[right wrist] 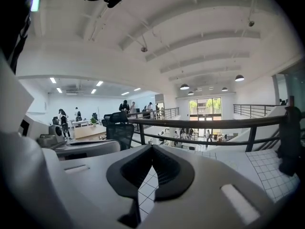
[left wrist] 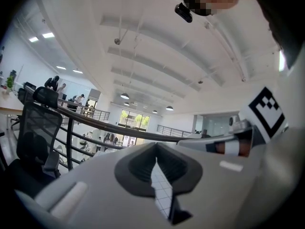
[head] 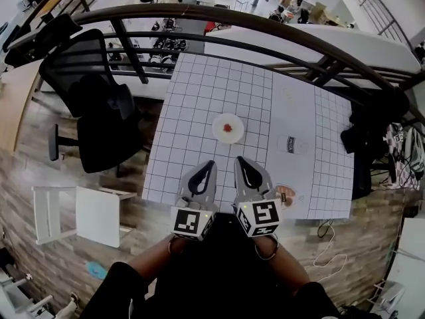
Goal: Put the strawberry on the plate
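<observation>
The left gripper [head: 212, 163] and right gripper [head: 240, 159] are side by side over the table's near edge, pointing toward its far edge. Each has its 2 jaws closed together with nothing between them. Beyond their tips, near the middle of the white gridded table [head: 199, 92], a red strawberry [head: 228, 127] lies on a small white plate [head: 217, 129], apart from both grippers. A black office chair [head: 99, 111] stands off the table's left edge. A dark railing [head: 199, 8] curves past its far edge.
</observation>
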`<state>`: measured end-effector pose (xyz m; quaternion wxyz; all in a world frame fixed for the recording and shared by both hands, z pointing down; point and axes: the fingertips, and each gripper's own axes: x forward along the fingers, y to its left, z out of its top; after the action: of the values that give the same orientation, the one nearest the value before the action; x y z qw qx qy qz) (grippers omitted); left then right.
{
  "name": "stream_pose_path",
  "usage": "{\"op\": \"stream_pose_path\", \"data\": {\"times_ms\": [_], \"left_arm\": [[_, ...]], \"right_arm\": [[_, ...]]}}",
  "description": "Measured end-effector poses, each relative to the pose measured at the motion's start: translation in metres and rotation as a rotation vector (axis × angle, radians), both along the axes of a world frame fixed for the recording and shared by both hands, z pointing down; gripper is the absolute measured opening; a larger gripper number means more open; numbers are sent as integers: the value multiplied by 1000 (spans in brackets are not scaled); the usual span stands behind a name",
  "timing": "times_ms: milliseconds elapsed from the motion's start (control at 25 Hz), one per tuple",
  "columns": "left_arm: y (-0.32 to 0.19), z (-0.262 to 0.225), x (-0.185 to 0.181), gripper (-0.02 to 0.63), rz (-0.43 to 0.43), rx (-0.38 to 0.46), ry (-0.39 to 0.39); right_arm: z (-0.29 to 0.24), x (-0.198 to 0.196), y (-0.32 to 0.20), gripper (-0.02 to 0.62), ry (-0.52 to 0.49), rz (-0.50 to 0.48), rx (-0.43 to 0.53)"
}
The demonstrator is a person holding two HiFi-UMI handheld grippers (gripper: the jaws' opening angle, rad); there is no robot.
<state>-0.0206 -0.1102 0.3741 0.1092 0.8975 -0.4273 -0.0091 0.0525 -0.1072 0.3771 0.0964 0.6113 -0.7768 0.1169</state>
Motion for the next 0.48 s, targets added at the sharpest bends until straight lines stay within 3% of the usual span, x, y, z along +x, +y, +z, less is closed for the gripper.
{"op": "stream_pose_path", "data": {"times_ms": [320,480], "left_arm": [[38,-17,-8,11,61,42,53],[51,-20,-11,11,72,43,68]], "right_arm": [[-31,-18,45,-3,38,56,111],[-34,-22,65,-3,72,82,114]]}}
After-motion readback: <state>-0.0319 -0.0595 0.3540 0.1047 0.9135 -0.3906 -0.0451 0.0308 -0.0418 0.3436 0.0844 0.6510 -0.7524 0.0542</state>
